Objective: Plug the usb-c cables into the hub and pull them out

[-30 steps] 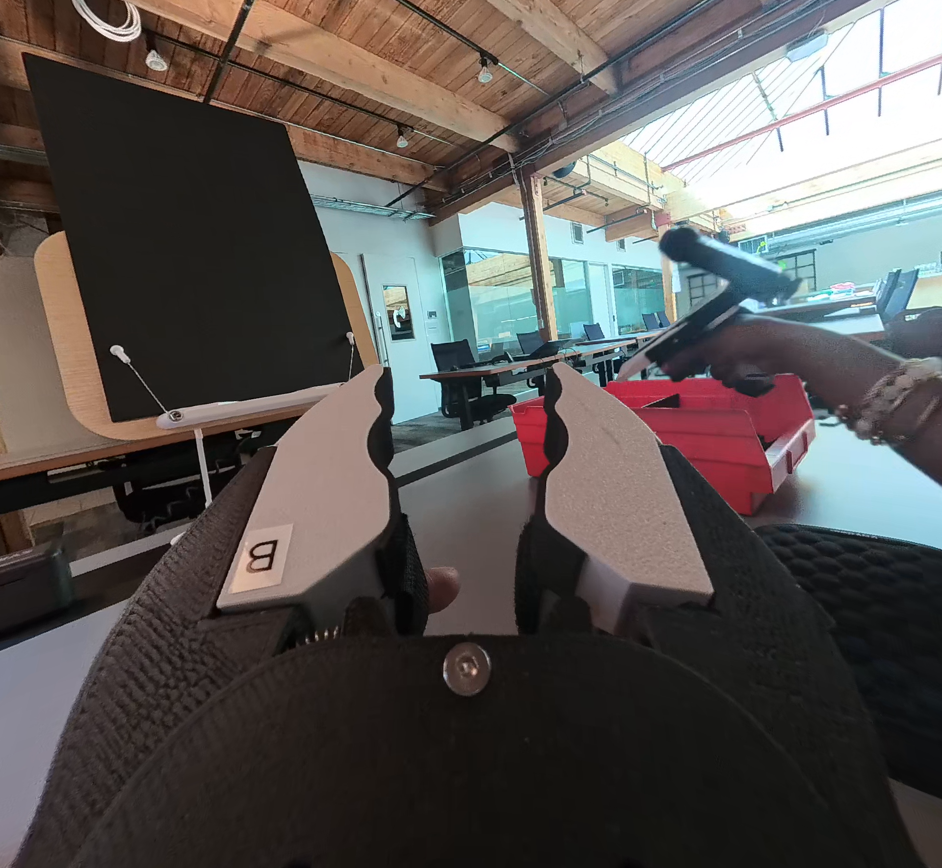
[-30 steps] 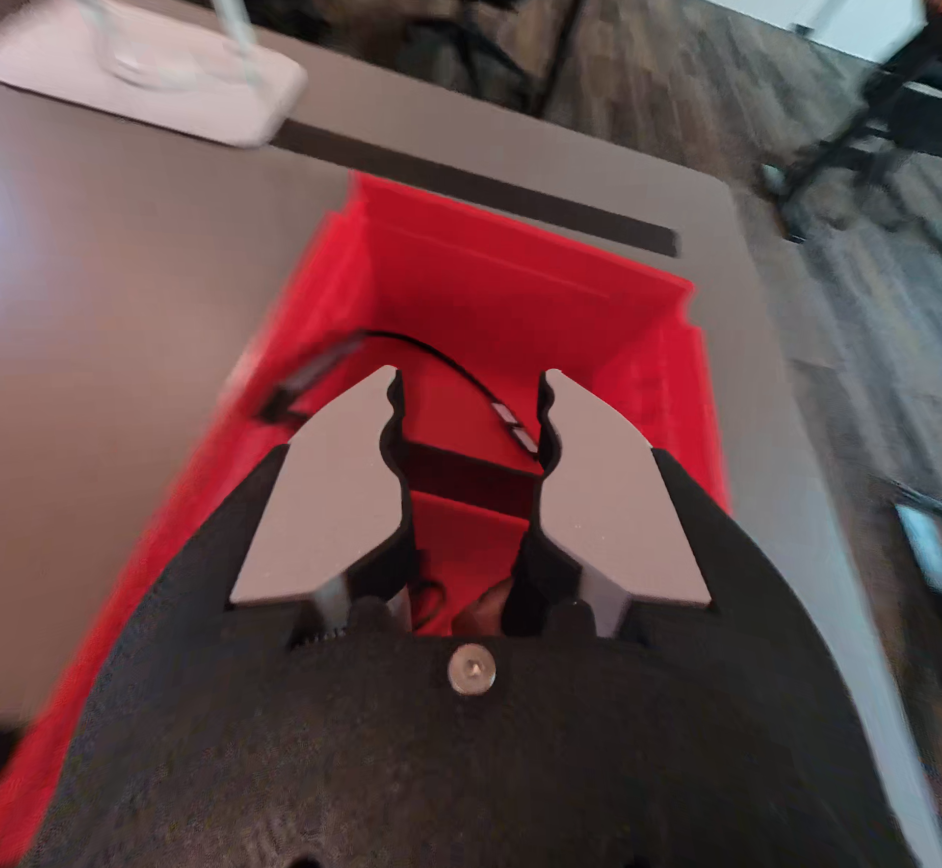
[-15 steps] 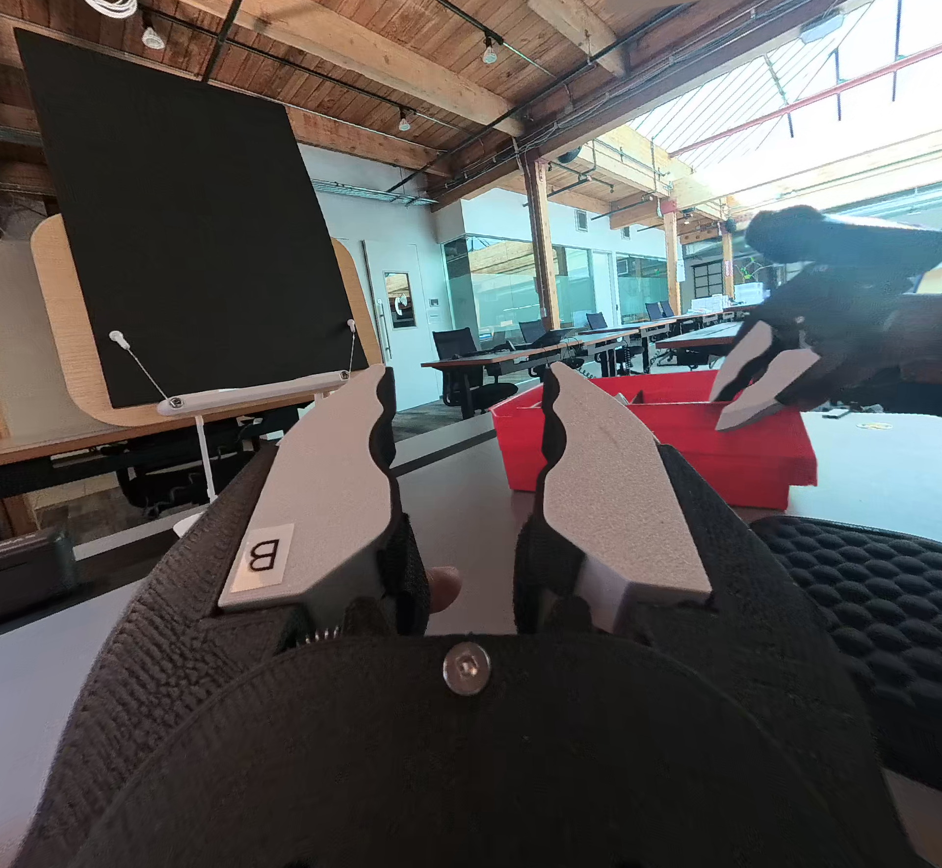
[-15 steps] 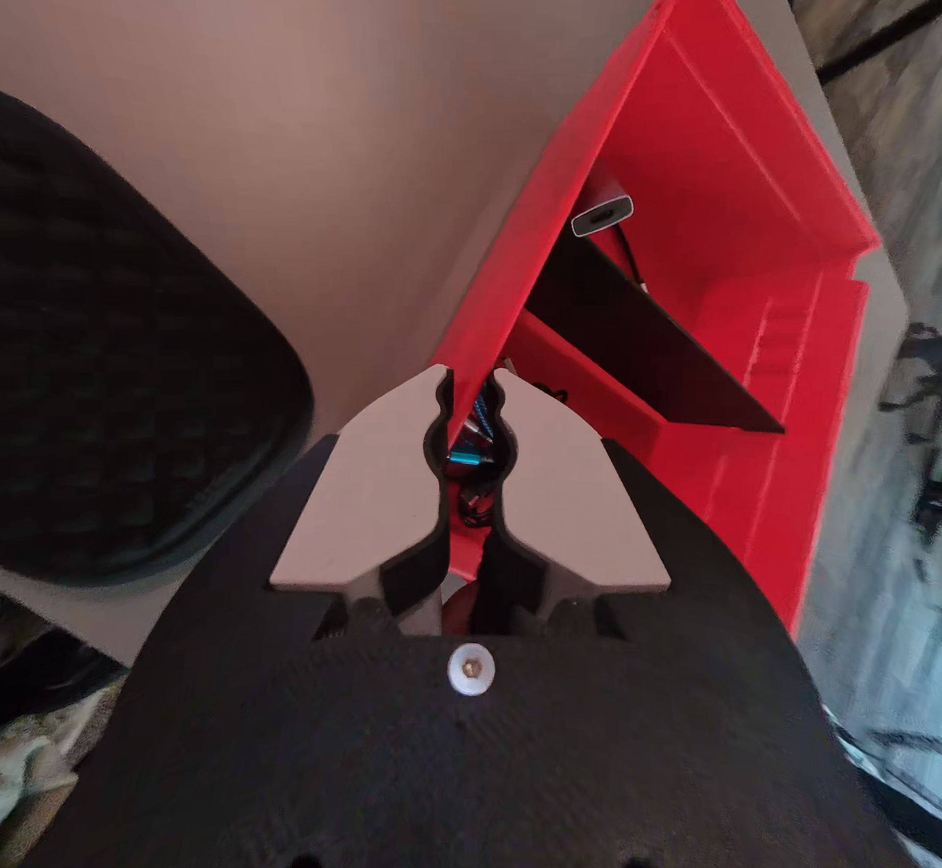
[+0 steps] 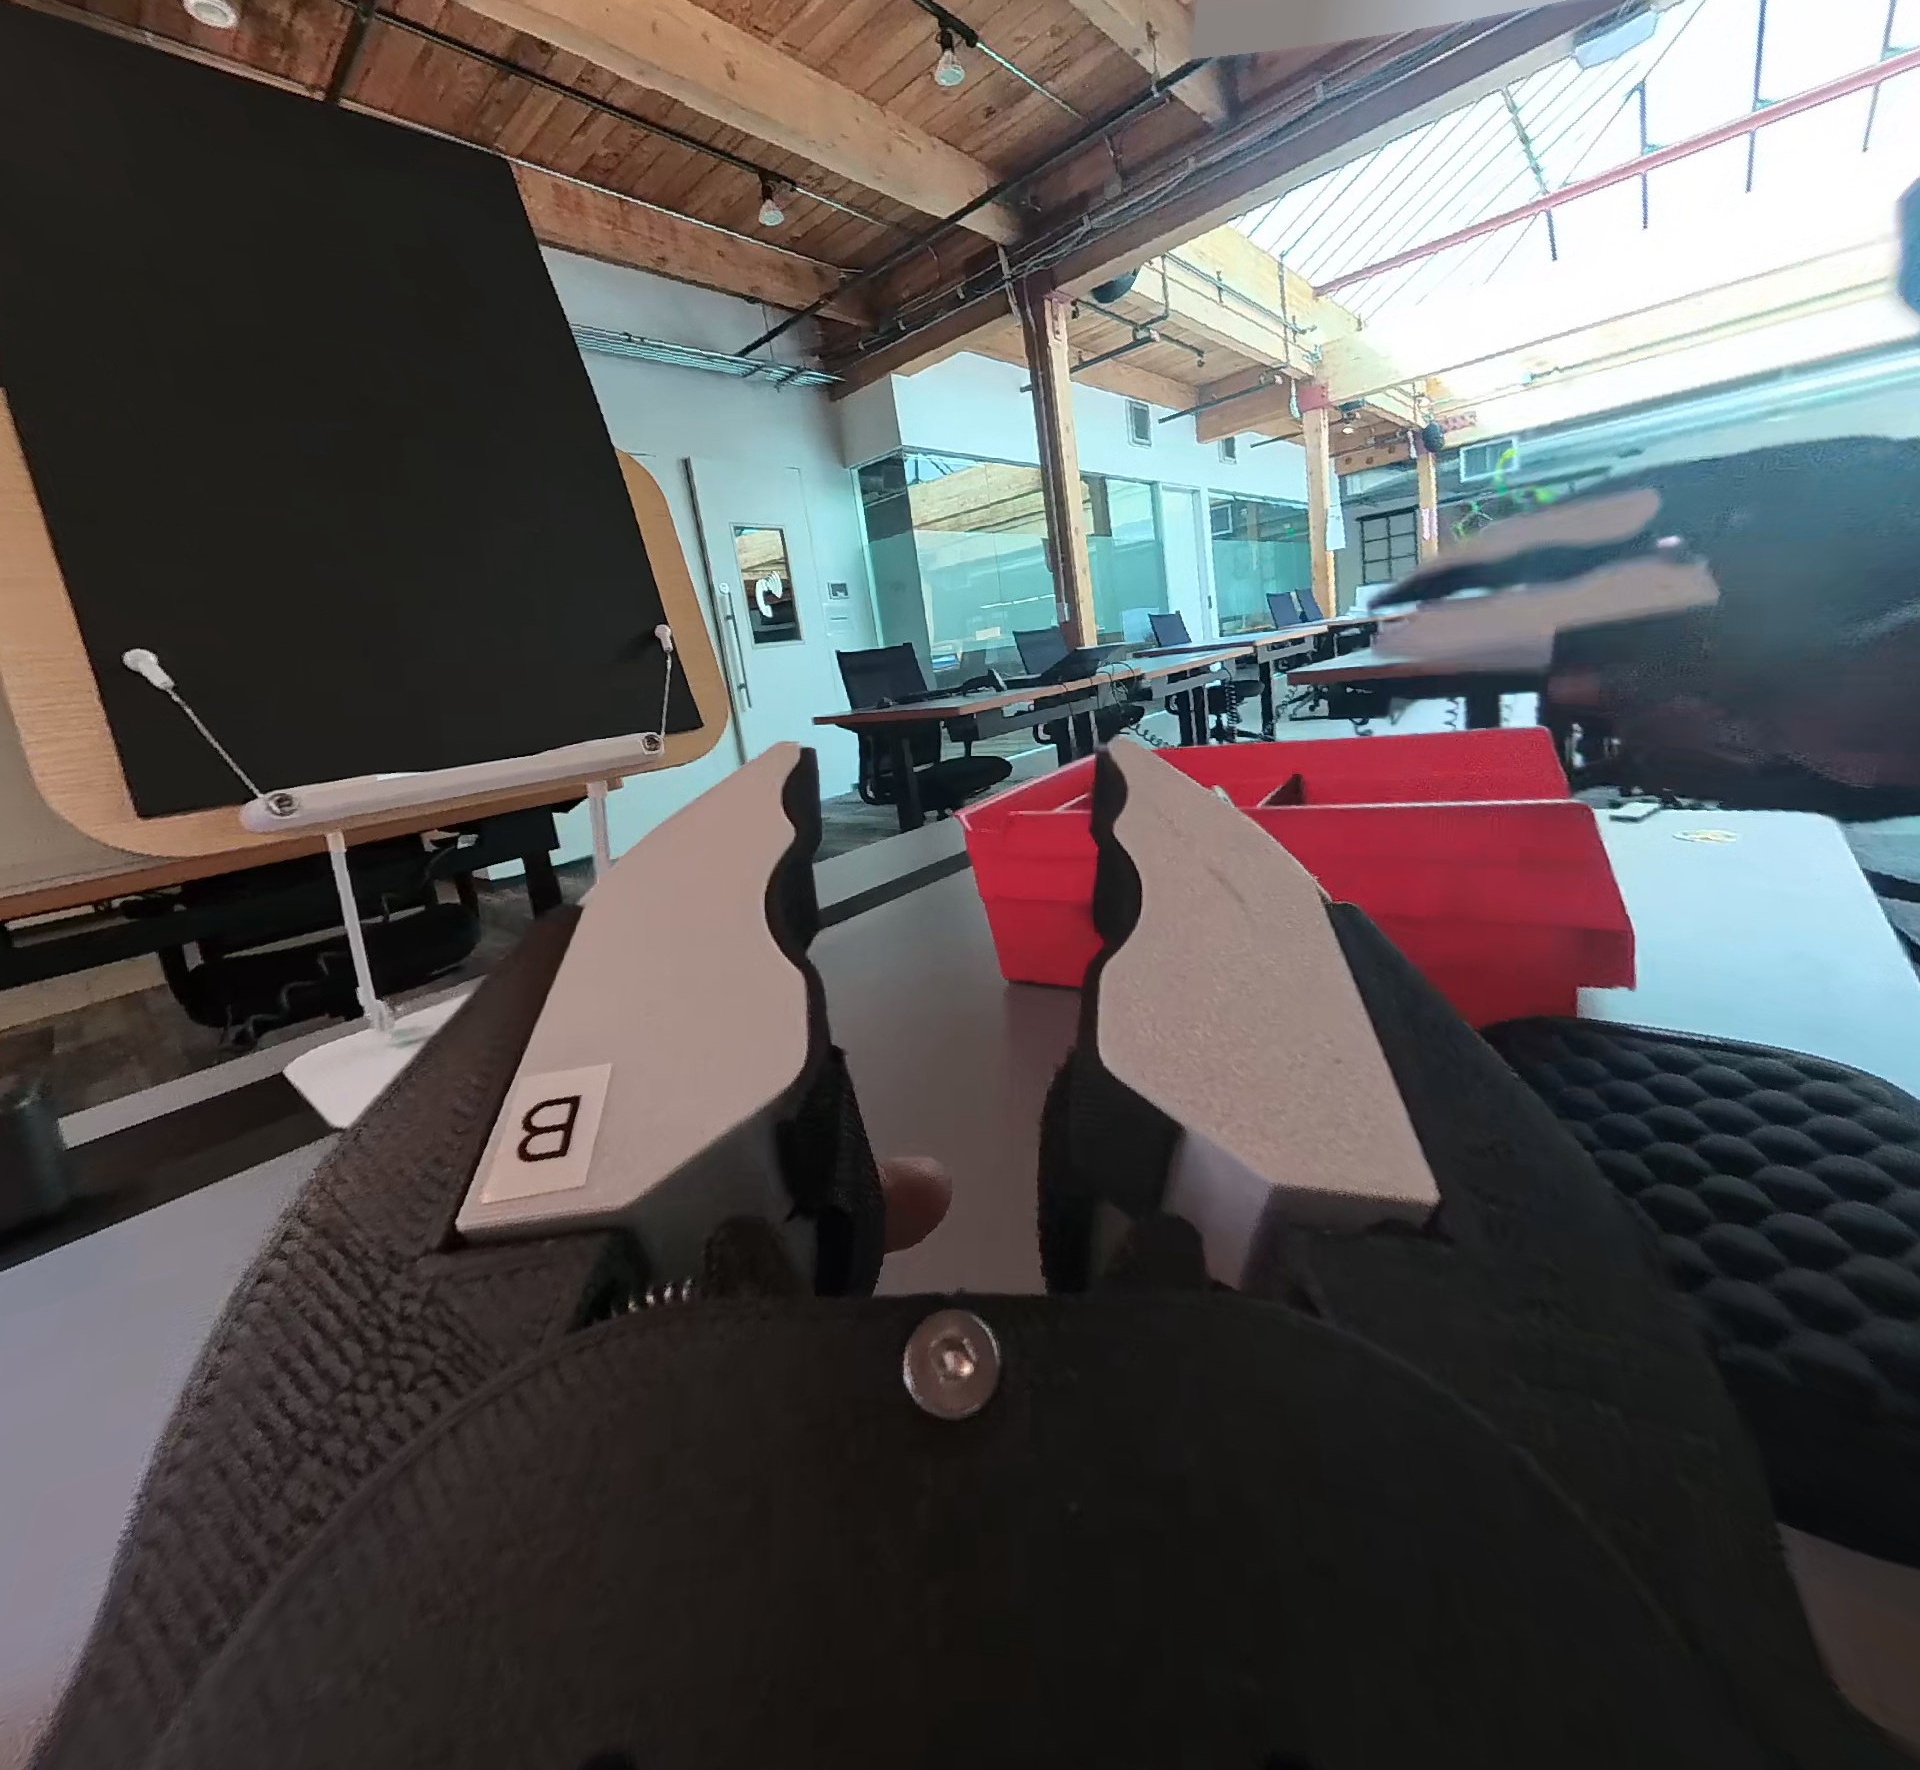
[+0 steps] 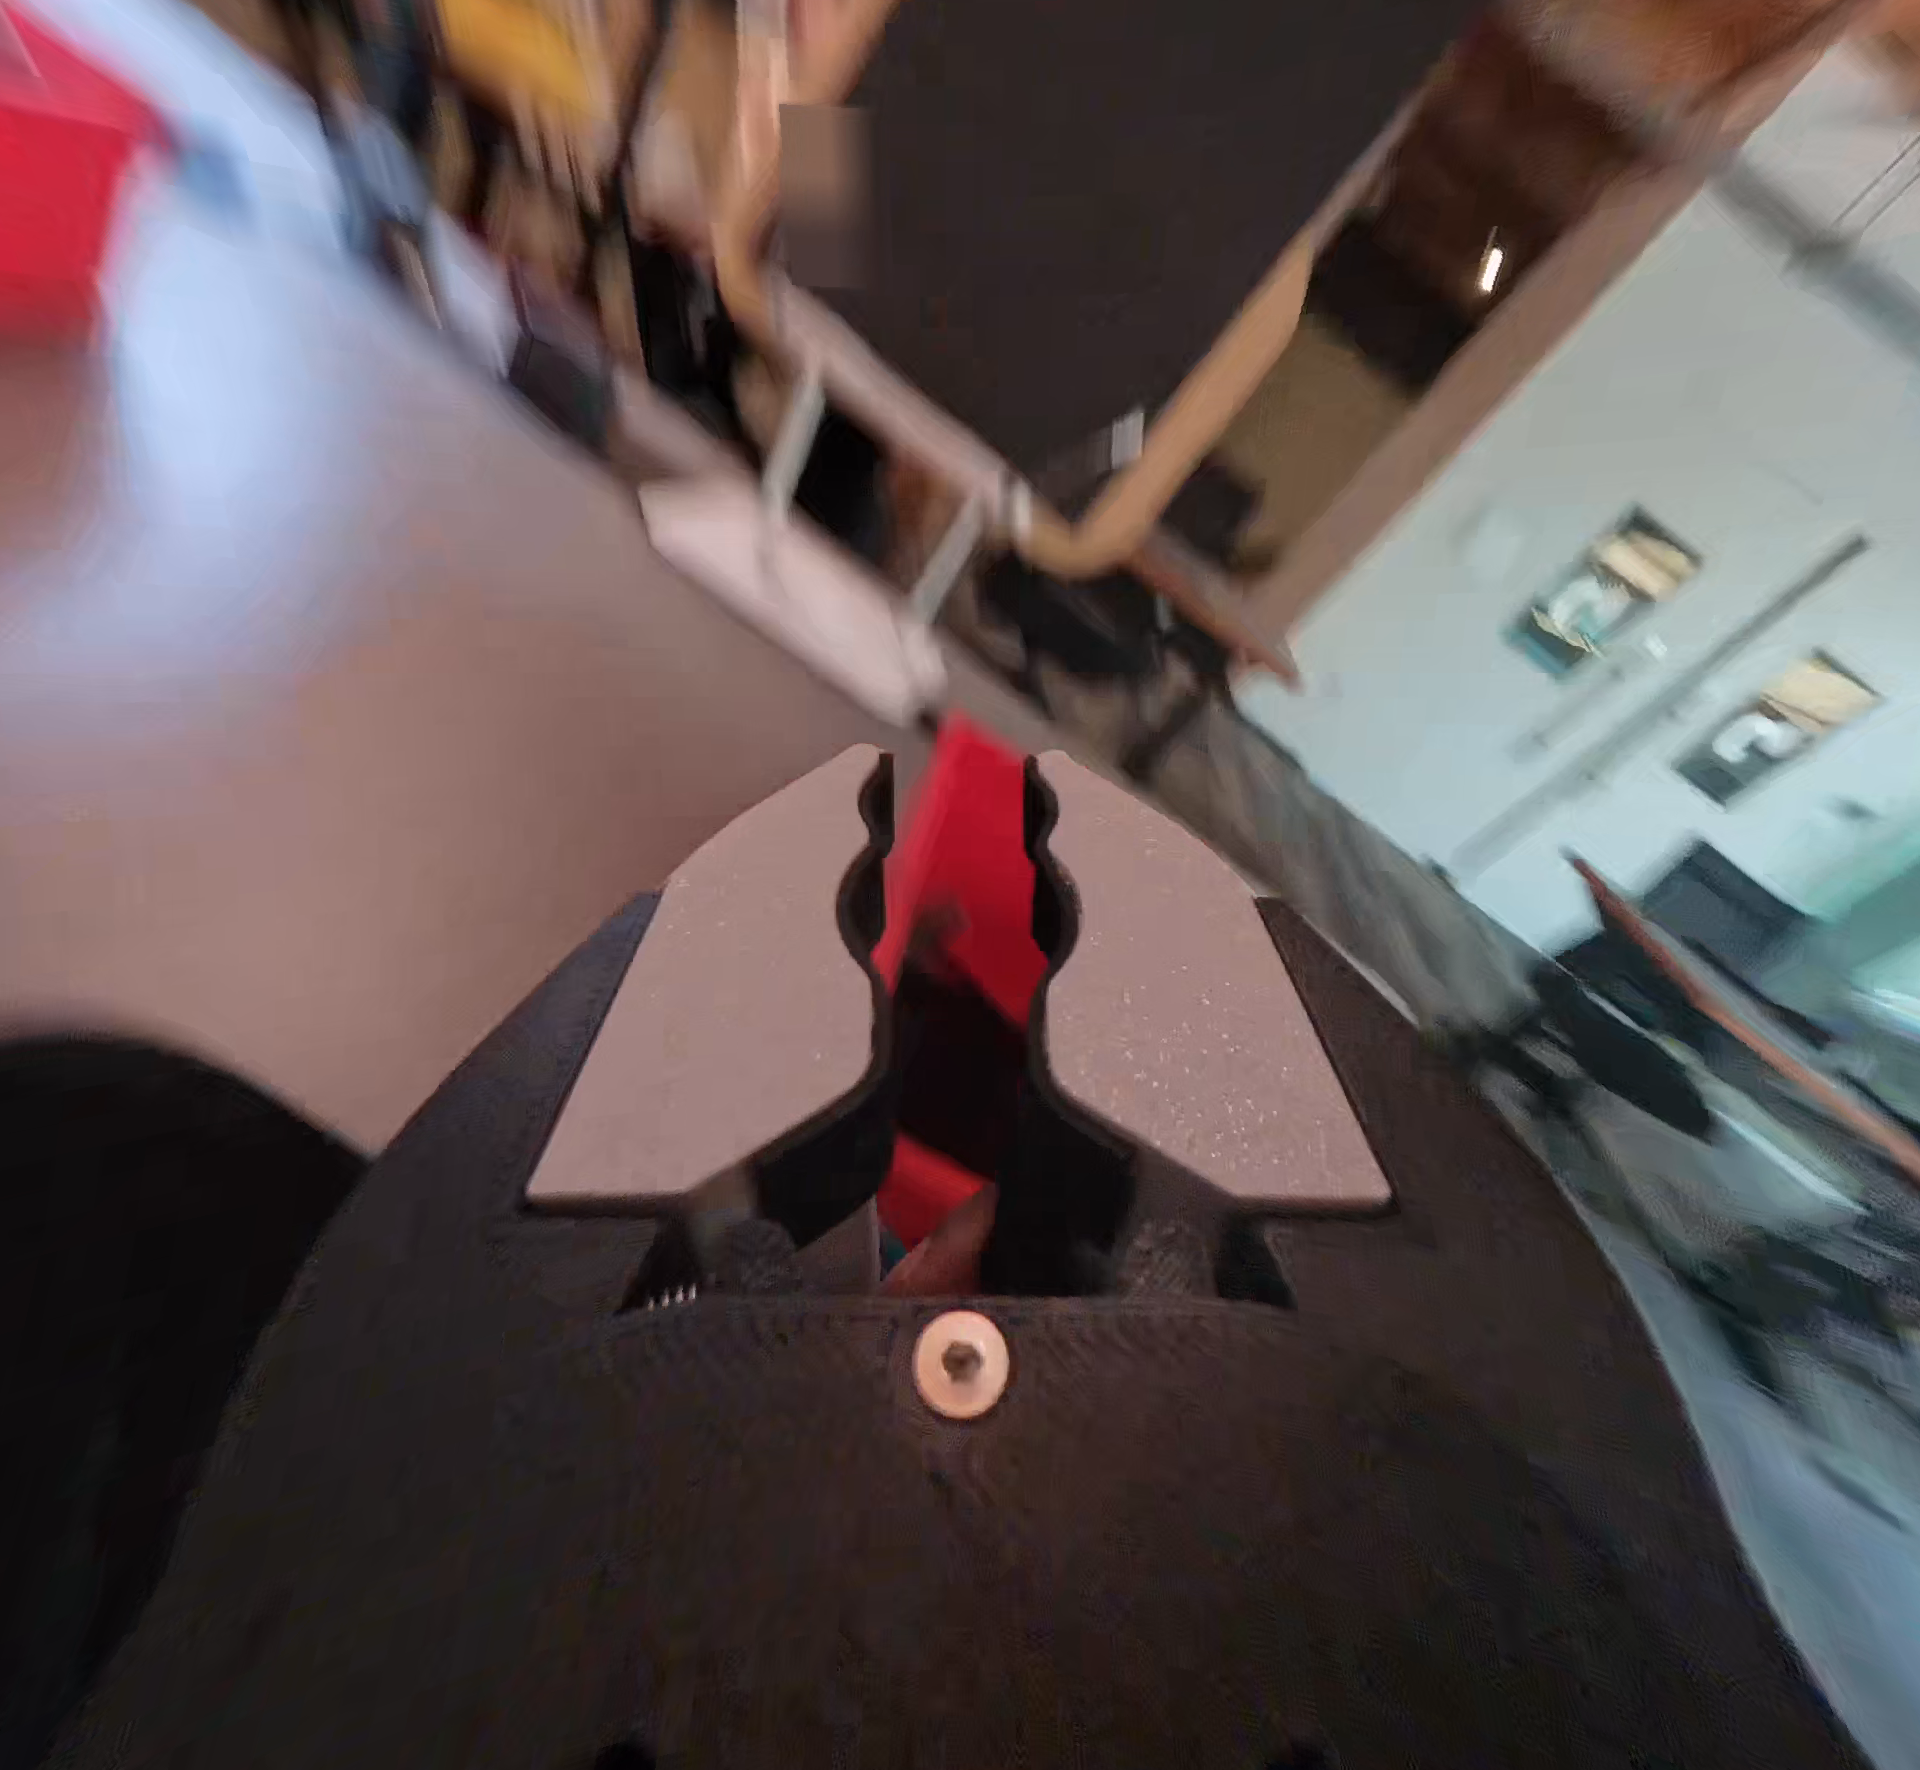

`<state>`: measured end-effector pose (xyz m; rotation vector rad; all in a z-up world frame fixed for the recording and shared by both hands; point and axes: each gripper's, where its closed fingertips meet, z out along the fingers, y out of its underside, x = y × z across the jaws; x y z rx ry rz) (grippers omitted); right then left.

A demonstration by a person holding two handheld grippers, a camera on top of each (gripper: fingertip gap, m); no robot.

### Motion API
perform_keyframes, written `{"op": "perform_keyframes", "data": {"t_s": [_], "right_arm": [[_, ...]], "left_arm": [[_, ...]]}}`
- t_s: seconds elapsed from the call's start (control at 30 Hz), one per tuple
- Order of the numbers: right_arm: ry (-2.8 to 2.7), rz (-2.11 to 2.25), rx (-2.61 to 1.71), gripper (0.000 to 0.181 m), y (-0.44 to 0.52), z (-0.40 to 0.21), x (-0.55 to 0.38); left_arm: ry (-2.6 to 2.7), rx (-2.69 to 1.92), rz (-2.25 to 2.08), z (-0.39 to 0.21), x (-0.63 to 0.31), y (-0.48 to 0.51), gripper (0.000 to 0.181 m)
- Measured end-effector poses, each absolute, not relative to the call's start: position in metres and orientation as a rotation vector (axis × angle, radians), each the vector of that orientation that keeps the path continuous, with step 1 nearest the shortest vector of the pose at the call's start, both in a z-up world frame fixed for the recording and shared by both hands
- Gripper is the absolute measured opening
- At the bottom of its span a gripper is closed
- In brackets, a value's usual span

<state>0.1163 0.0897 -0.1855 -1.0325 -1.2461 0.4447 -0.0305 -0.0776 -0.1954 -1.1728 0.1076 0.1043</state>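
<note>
A red bin [image 5: 1351, 873] with a divider stands on the grey table [image 5: 925, 1014] ahead and right of my left gripper [image 5: 945, 764], which is open, empty and low over the table. My right gripper shows blurred in the left wrist view [image 5: 1538, 593], level above the bin's right end. In its own blurred view my right gripper [image 6: 956, 764] has a narrow gap between its fingers, with the red bin [image 6: 971, 816] and a dark shape seen through it. I can make out no hub or cable.
A black board [image 5: 312, 473] leans on a white stand [image 5: 358, 1060] at the table's left, also blurred in the right wrist view [image 6: 800, 567]. A black textured mat [image 5: 1745, 1159] lies at the right. Office desks and chairs [image 5: 914, 733] stand beyond. Left tips to right tips: about 25 cm.
My right gripper narrowed around the bin's wall half a second ago. It has since widened a little, lifted and swung level. The left gripper has barely moved.
</note>
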Motion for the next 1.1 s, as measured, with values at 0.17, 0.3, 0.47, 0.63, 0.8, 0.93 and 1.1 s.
{"op": "perform_keyframes", "data": {"t_s": [0.17, 0.3, 0.47, 0.63, 0.8, 0.93, 1.1], "right_arm": [[-1.05, 1.098, -0.744, 0.025, -0.001, -0.141, 0.09], [-1.028, 1.368, -0.772, 0.027, -0.019, -0.19, 0.053], [-1.072, 1.437, -0.843, 0.029, -0.016, -0.207, 0.044], [-1.052, 1.506, -0.86, 0.029, -0.016, -0.21, 0.044], [-1.099, 1.423, -0.806, 0.029, -0.024, -0.212, 0.042], [-1.118, 1.413, -0.814, 0.028, -0.025, -0.216, 0.039], [-1.098, 1.424, -0.822, 0.028, -0.022, -0.215, 0.039]], "left_arm": [[0.149, -1.207, 0.106, -0.2, -0.024, -0.074, 0.045], [0.205, -1.288, 0.031, -0.207, -0.009, -0.069, 0.038], [0.317, -1.322, -0.11, -0.188, 0.019, -0.08, 0.038], [0.191, -1.449, 0.2, -0.146, -0.027, -0.134, 0.057], [-0.468, -1.535, 1.012, -0.142, -0.178, -0.276, 0.103], [-0.777, -1.745, 1.13, -0.195, -0.232, -0.334, 0.144], [-0.798, -2.019, 1.042, -0.258, -0.253, -0.335, 0.133]]}}
